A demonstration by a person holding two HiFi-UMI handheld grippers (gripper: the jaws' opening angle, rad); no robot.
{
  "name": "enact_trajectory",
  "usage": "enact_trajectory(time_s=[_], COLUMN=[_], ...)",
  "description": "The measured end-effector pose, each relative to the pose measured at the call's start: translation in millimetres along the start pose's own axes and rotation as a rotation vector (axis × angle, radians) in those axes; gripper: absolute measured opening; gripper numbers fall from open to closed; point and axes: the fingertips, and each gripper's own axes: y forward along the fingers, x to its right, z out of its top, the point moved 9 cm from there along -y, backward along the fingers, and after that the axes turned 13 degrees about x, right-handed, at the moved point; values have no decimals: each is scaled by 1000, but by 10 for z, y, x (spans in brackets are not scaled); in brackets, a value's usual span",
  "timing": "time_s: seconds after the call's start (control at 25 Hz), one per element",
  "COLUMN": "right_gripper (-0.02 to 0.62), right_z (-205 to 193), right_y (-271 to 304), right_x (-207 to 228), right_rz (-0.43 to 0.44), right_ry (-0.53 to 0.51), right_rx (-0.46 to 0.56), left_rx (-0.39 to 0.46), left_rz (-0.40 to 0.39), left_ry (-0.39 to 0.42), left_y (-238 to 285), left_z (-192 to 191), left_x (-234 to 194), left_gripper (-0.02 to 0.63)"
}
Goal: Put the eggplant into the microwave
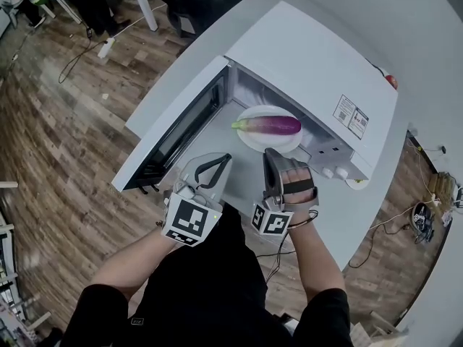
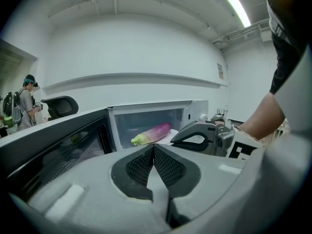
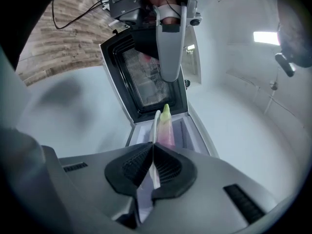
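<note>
- Microwave (image 1: 311,63) stood on a white table (image 1: 362,215), its door (image 1: 181,125) swung fully open to the left in the head view.
- Eggplant (image 1: 269,125) lay on its side on a white plate (image 1: 255,142) in the mouth of the cavity. Its green stem end pointed toward the door and its purple end toward the control side.
- Right gripper (image 1: 270,153) was rolled onto its side. Its tips were at the near rim of the plate, directly in front of the eggplant.
- Right gripper view: jaws of the right gripper (image 3: 152,149) were drawn nearly together on the thin edge of the plate (image 3: 156,126), which ran as a white strip between the pads. The eggplant (image 3: 166,126) lay just beyond the tips, touching neither pad.
- Left gripper (image 1: 221,162) sat just beside the right one, on the door side, short of the plate and apart from it.
- Left gripper view: jaws of the left gripper (image 2: 153,149) were closed pad to pad with nothing between them. The eggplant (image 2: 152,133) showed past the tips inside the cavity, well clear of the pads. The right gripper (image 2: 200,136) was in sight to its right.
- Wood floor (image 1: 65,150) lay around the table, and a person (image 2: 27,101) stood far off at the left edge of the left gripper view.
</note>
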Motion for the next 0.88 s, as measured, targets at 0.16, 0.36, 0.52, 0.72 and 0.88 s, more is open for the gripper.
enact_trajectory(time_s=[0.16,0.36,0.52,0.72,0.88], right_gripper=[21,21,21,21,23], right_z=[-137,-302,-413,-499,-555], right_y=[142,297,401,522,588], right_x=[-99,-215,-278,-302,-341], right_rz=[3,5,-2,-20,-12], right_ry=[0,8,14,5,4], right_rx=[-12,-32,-49,-68,-87], left_rx=[-7,-19,-17,-8,-4], left_rz=[2,0,0,-4,-12], left_ry=[-2,-7,-9,-12,-21], left_y=[129,261,347,441,508], left_z=[-87,-207,-291,-418,-509], left_x=[-50,-101,-131,-145,-117], left_gripper=[8,8,8,8,8])
